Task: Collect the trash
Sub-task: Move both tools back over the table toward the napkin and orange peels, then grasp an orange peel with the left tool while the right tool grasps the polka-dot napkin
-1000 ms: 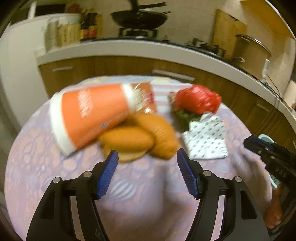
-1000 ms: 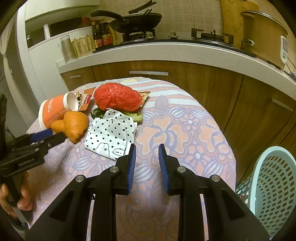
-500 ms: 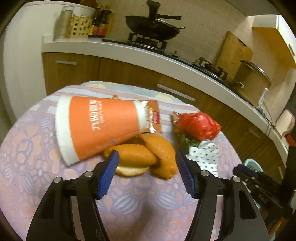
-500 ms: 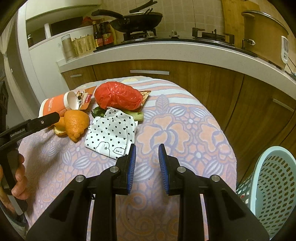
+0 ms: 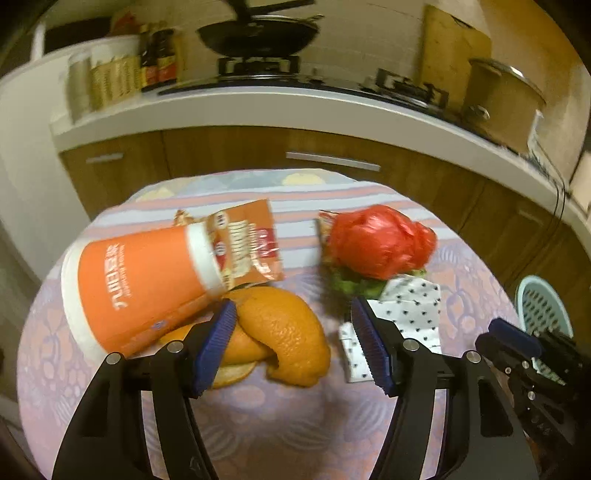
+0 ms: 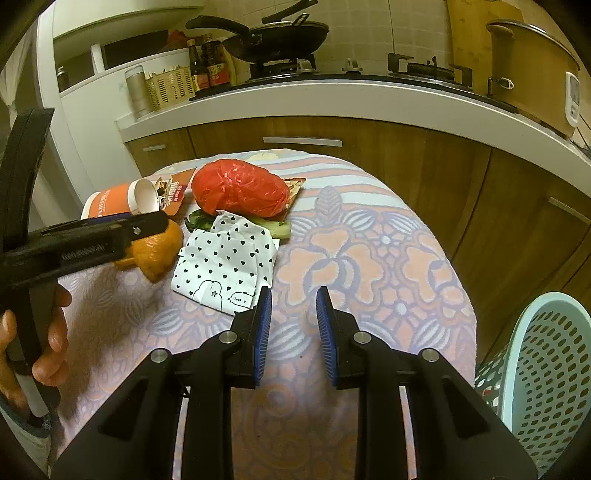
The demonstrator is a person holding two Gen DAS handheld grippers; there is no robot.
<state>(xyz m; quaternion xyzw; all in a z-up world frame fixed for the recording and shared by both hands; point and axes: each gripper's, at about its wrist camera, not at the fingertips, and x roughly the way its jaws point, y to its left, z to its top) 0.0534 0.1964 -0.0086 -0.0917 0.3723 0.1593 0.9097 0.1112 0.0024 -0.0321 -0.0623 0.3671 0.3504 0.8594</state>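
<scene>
Trash lies on a round table with a flowered cloth. An orange paper cup lies on its side over orange peel. A snack wrapper, a red plastic bag on green leaves, and a heart-dotted paper lie beside them. My left gripper is open, its fingers on either side of the peel. My right gripper is partly open and empty over bare cloth, near the dotted paper. The peel, cup and red bag also show in the right wrist view.
A pale blue perforated basket stands on the floor right of the table; it also shows in the left wrist view. Behind the table run wooden cabinets and a counter with a wok, bottles and a pot.
My left gripper has moved forward and lower, so its open fingers now bracket the orange peel. The right gripper has held still.
</scene>
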